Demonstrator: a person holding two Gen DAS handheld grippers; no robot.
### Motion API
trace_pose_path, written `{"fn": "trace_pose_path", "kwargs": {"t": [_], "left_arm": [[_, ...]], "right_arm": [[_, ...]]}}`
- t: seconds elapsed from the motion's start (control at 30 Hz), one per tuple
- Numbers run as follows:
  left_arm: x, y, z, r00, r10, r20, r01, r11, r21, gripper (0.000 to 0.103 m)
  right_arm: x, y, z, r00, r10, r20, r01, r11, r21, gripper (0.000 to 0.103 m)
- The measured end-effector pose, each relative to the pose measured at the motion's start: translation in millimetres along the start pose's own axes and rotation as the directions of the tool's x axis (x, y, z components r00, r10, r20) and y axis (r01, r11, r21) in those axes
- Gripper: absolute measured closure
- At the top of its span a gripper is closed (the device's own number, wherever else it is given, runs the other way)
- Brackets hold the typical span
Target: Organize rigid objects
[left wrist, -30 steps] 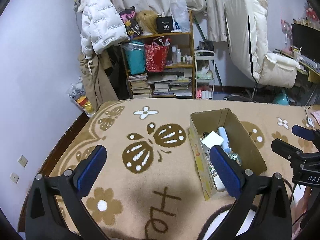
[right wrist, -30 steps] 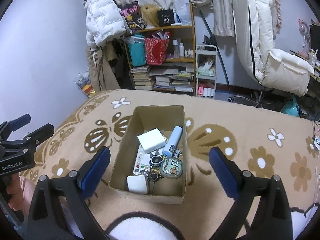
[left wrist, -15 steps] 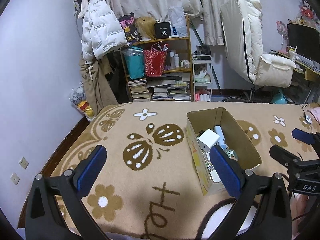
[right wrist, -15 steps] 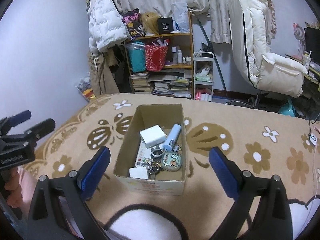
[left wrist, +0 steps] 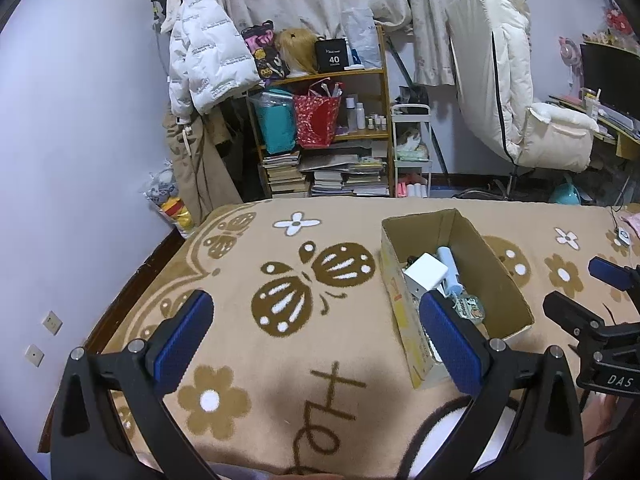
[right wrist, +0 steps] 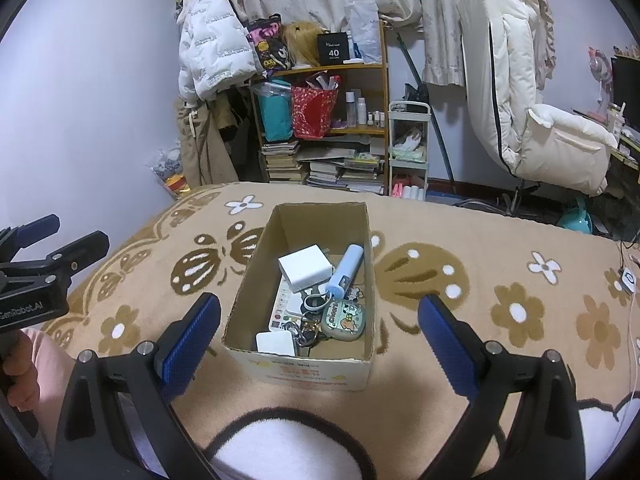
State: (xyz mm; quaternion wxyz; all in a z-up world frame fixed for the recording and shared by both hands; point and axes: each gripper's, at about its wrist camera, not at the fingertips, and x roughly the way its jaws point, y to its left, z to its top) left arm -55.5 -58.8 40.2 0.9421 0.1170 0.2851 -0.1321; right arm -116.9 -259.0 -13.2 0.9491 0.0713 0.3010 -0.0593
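Note:
An open cardboard box (right wrist: 256,256) (left wrist: 500,276) sits on a tan flowered blanket (right wrist: 460,236). Inside lie a white charger block (right wrist: 306,268) (left wrist: 426,272), a light-blue tube (right wrist: 346,270), a green cartoon case (right wrist: 343,319), keys (right wrist: 310,330) and a small white square (right wrist: 276,343). My right gripper (right wrist: 318,340) hovers open above the box's near end, holding nothing. My left gripper (left wrist: 316,344) hangs open over the blanket to the box's left, with its right fingertip (left wrist: 450,340) in front of the box's near wall.
A cluttered wooden shelf (right wrist: 332,120) with books and bags stands beyond the blanket's far edge, a white rolling cart (right wrist: 408,148) beside it. A cream padded chair (right wrist: 532,120) stands at the back right. A white jacket (right wrist: 212,48) hangs at left.
Both grippers have pulled back and up from the box, so it looks smaller and farther. Both stay open. The box's contents have not moved.

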Motion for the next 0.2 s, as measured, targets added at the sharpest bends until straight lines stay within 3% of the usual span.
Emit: {"fn": "trace_pose_path", "kwargs": {"t": [0.2], "left_arm": [[0.5, -3.1, -1.7, 1.000, 0.008, 0.002, -0.008, 1.000, 0.025, 0.001]], "right_arm": [[0.2, 2.6, 1.0, 1.000, 0.005, 0.008, -0.005, 1.000, 0.004, 0.000]]}}
